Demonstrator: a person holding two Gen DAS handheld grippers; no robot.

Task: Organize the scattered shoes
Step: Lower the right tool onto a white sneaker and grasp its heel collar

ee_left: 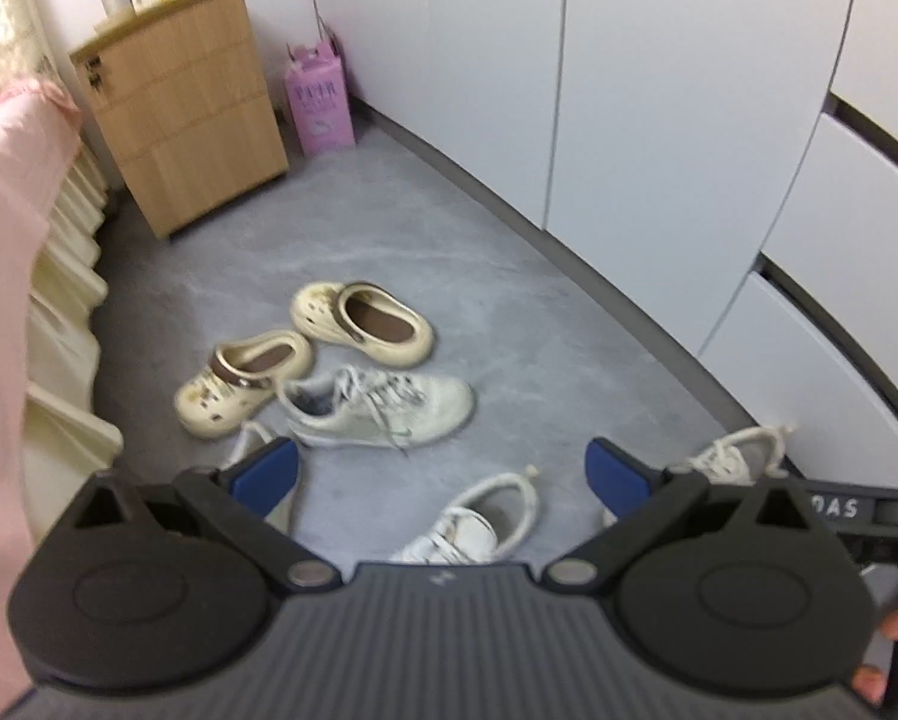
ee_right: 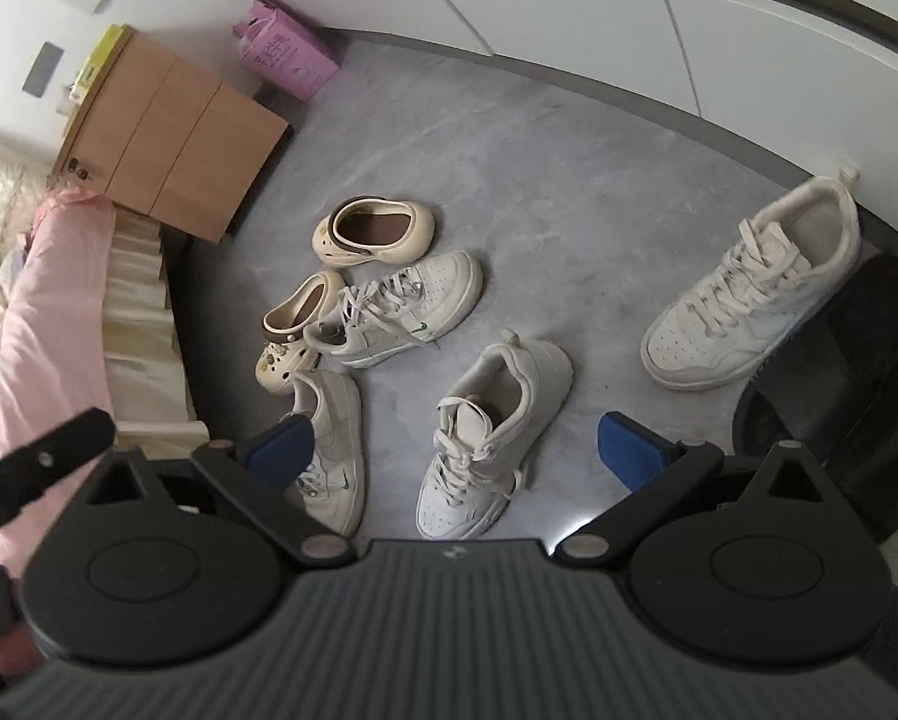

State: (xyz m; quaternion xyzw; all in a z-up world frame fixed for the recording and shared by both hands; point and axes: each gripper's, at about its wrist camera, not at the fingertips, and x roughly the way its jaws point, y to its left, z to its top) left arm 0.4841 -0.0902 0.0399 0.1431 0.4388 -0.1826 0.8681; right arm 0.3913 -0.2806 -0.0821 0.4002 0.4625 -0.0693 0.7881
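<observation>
Shoes lie scattered on the grey floor (ee_right: 569, 192). Two cream clogs (ee_right: 374, 231) (ee_right: 293, 324) sit near a white low sneaker (ee_right: 401, 309); its mate (ee_right: 332, 450) lies partly behind my right gripper's left finger. A white high-top (ee_right: 497, 432) lies between the fingers of my right gripper (ee_right: 455, 453), which hovers open and empty. Another high-top (ee_right: 761, 288) rests at the right by the cabinet base. My left gripper (ee_left: 443, 468) is open and empty above the floor, with the clogs (ee_left: 365, 324) (ee_left: 242, 381) and sneaker (ee_left: 383, 411) ahead and a high-top (ee_left: 479, 522) below.
A wooden drawer cabinet (ee_left: 185, 96) stands at the back left, a pink paper bag (ee_left: 320, 99) beside it. White cupboard doors (ee_left: 659, 90) line the right. A bed with pink cover (ee_right: 47, 312) runs along the left. A dark object (ee_right: 839, 384) lies on the floor at the right.
</observation>
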